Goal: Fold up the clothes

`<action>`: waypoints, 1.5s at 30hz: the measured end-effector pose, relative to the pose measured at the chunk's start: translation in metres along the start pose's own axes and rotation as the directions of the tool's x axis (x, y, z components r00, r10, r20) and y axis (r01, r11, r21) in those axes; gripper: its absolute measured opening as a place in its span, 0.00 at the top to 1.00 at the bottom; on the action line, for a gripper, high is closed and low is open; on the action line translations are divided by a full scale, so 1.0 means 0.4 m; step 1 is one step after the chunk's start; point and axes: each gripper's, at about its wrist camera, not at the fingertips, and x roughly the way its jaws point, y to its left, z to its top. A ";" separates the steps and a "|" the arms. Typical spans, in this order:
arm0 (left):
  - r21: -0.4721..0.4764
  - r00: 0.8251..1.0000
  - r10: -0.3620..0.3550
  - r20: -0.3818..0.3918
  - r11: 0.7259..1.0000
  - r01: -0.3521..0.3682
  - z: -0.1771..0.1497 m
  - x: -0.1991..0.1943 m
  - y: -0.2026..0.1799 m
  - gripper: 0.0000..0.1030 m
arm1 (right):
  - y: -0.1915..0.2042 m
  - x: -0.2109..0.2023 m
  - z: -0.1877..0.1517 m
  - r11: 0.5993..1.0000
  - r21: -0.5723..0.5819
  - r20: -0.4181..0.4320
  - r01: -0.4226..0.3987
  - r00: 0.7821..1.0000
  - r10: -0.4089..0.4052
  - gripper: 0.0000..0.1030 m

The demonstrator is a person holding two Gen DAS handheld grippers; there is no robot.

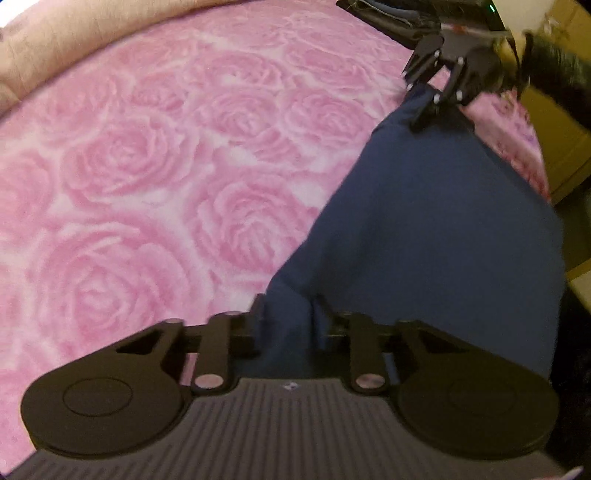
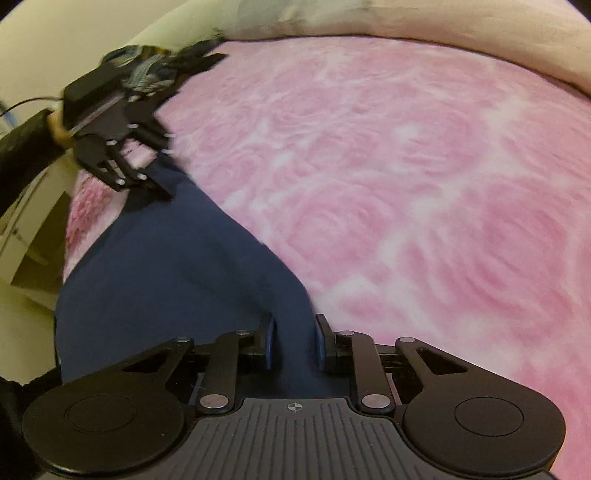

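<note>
A navy blue garment (image 1: 424, 221) hangs stretched between both grippers above a pink rose-patterned bed cover (image 1: 147, 166). My left gripper (image 1: 290, 325) is shut on one end of it, with the cloth bunched between the fingers. The right gripper (image 1: 417, 105) shows at the upper right of the left wrist view, clamped on the far corner. In the right wrist view the same garment (image 2: 166, 258) runs from my right gripper (image 2: 293, 343), shut on the cloth, up to the left gripper (image 2: 162, 170) at the upper left. A dark sleeve shows behind each far gripper.
The bed cover (image 2: 406, 184) fills most of both views. A beige pillow or headboard (image 1: 55, 40) borders its far side. A pile of dark clothes (image 1: 388, 18) lies at the bed's corner. Yellowish furniture and floor (image 1: 565, 155) lie past the bed's edge.
</note>
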 end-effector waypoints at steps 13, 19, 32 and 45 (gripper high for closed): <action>-0.064 0.973 0.208 0.105 0.977 -0.202 -0.051 -0.087 -0.064 0.82 | 0.056 -0.111 -0.132 0.948 0.069 0.066 0.311 0.947 -0.315 0.39; 0.002 0.977 0.191 0.097 0.981 -0.192 -0.031 -0.039 -0.116 0.82 | 0.050 -0.143 -0.188 0.929 0.201 0.165 0.312 0.924 -0.346 0.39; -0.234 0.918 0.361 0.166 0.918 -0.319 -0.223 -0.183 -0.123 0.86 | 0.238 -0.130 -0.294 0.864 0.218 0.264 0.454 0.825 -0.500 0.39; -0.258 0.907 0.372 0.200 0.913 -0.317 -0.501 -0.243 -0.478 0.70 | 0.857 0.062 -0.409 0.883 0.040 0.480 0.468 0.766 -0.427 0.11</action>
